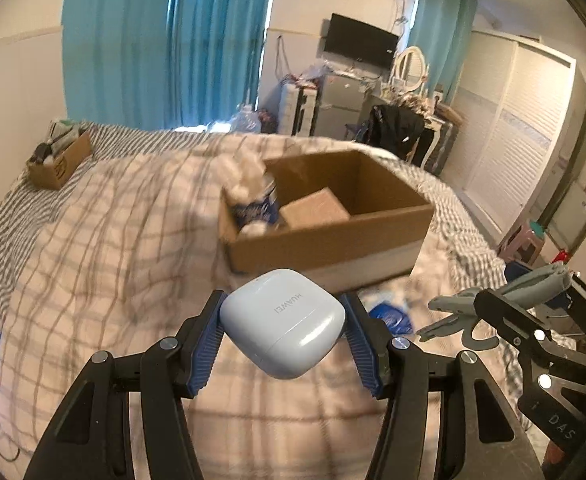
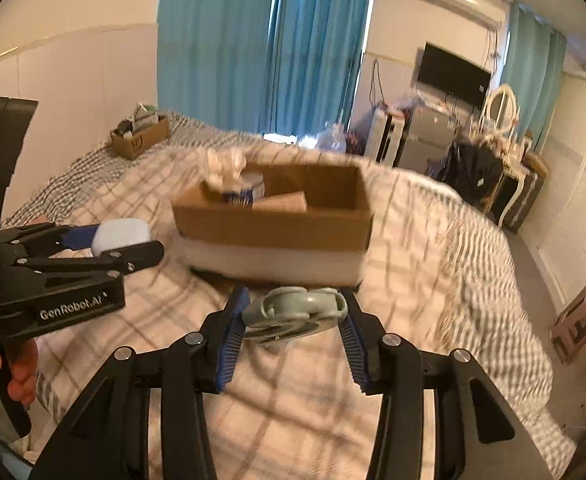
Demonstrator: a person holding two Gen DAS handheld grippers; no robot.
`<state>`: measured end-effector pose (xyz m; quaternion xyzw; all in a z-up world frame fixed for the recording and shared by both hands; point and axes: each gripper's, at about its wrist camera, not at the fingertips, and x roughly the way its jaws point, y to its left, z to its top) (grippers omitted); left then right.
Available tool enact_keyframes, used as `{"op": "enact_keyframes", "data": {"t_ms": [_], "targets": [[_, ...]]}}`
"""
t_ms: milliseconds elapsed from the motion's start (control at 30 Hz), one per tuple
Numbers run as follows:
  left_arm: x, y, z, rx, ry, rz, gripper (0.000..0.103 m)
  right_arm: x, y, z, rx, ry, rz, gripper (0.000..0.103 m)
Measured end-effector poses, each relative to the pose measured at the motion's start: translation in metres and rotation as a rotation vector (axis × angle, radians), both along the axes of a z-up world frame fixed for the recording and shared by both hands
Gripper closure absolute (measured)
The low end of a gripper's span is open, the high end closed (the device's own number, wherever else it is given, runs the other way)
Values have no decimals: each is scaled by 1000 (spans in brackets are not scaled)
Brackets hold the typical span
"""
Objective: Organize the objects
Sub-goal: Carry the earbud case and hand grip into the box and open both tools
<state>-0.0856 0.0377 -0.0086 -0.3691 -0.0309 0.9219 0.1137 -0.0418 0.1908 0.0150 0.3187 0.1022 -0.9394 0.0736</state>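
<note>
My left gripper [image 1: 283, 322] is shut on a pale blue earbud case [image 1: 281, 322] and holds it above the checked bedspread, just short of an open cardboard box [image 1: 333, 236]. The box holds a blue-and-white packet with white wads [image 1: 253, 196] and a small brown carton [image 1: 315, 208]. My right gripper [image 2: 293, 312] is shut on a grey scissor-like tool [image 2: 295, 306], also in front of the box [image 2: 273, 228]. The left gripper and case show at the left of the right wrist view [image 2: 121, 236]; the right gripper and tool show at the right of the left wrist view [image 1: 465, 312].
A blue-and-white packet [image 1: 389, 316] lies on the bed below the box. A smaller cardboard box [image 1: 59, 160] full of items sits at the bed's far left corner. Beyond the bed are blue curtains, a dresser with mirror, and a wardrobe on the right.
</note>
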Motion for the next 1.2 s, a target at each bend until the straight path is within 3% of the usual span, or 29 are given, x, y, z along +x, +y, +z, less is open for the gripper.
{"op": "enact_keyframes", "data": {"t_ms": [200,300,400,600,733,767,833,867,1067,1200], "targets": [[-43,15,34,7,46,-20,44,-31,0,48,10,93,34,59],[-70,22,45,-19,71,-13,44,-64,1,75,-14,130,47,59],[-101,24,43,-23,60,-3,44,-104,1,83,-14,141,39,59],[-157,28,2,-39,-9,-19,44,-183,5,44,-58,42,29,59],[-172,32,-26,-21,-56,-83,42,-208,10,10,-80,12,9,59],[-173,32,-31,-9,-56,-106,41,-210,13,3,-85,12,-5,58],[-172,33,-34,-12,-45,-113,21,-210,19,-4,-99,16,-16,39],[-170,34,-34,-15,-38,-109,17,-209,23,-5,-110,19,-16,35],[-152,27,-18,-31,-16,-80,12,-173,34,18,-90,54,-51,29],[-122,15,2,-65,26,-37,0,-129,36,37,-49,70,-74,22]]}}
